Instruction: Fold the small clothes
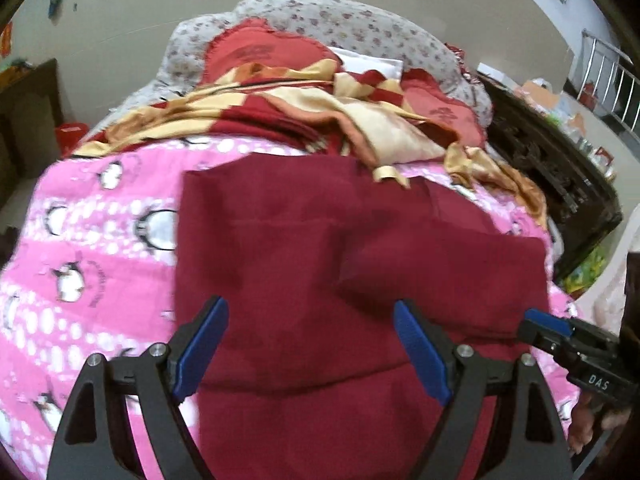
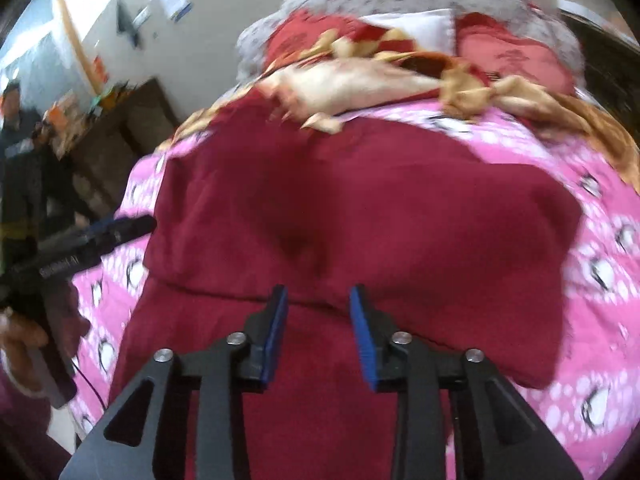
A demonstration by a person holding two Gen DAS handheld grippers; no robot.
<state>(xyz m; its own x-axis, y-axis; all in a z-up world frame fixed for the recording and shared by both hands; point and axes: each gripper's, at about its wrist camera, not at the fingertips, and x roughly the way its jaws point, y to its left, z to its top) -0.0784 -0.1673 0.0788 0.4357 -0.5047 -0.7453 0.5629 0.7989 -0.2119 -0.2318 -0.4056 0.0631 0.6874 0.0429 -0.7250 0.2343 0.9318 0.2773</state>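
Observation:
A dark red garment (image 1: pixel 304 240) lies spread on a pink penguin-print blanket (image 1: pixel 92 248), with one part folded over on its right side (image 1: pixel 448 272). My left gripper (image 1: pixel 309 306) hovers over the garment's near half, jaws wide open and nothing between them. The right gripper (image 1: pixel 536 322) comes in from the right edge of this view, by the fold's corner. In the right wrist view the red garment (image 2: pixel 360 208) fills the middle. There my right gripper (image 2: pixel 319 292) is open over a fold edge, its pads gripping nothing. The left gripper (image 2: pixel 132 224) shows at the left.
A crumpled red and cream blanket (image 1: pixel 320 112) and red pillows (image 1: pixel 256 52) lie at the head of the bed against a floral headboard (image 1: pixel 328 12). A dark wooden cabinet (image 1: pixel 552 168) stands to the right. A person (image 2: pixel 16 128) stands by furniture at the left.

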